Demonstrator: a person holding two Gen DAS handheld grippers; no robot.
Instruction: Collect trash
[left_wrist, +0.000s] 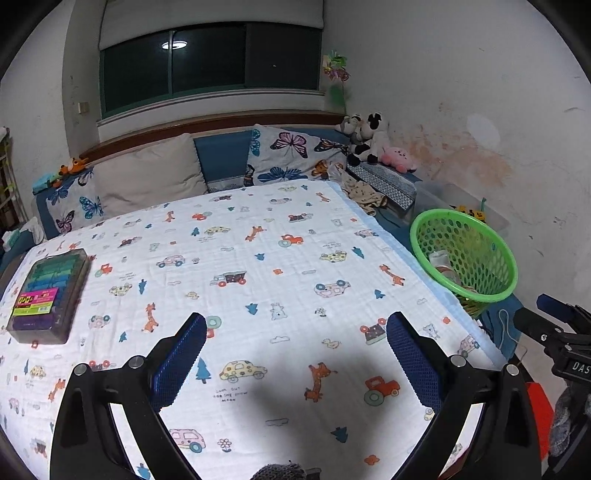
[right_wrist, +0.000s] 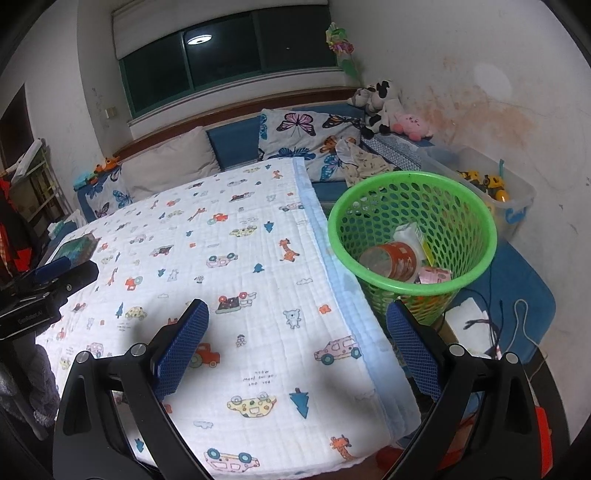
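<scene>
A green mesh basket (right_wrist: 454, 206) stands beside the right edge of the bed; it also shows in the left wrist view (left_wrist: 491, 266). Inside lie an orange cup (right_wrist: 391, 260), a white wrapper (right_wrist: 408, 234) and a pink packet (right_wrist: 436, 275). My left gripper (left_wrist: 295, 325) is open and empty above the printed blanket (left_wrist: 240, 258). My right gripper (right_wrist: 297, 314) is open and empty over the blanket's right edge (right_wrist: 332, 280), near the basket.
A clear box of coloured items (left_wrist: 50, 295) lies on the blanket's left side. Pillows (left_wrist: 147, 177) and plush toys (left_wrist: 373, 140) line the headboard. A clear bin with toys (right_wrist: 491, 184) stands behind the basket. Cables (right_wrist: 491, 325) lie on the blue mat.
</scene>
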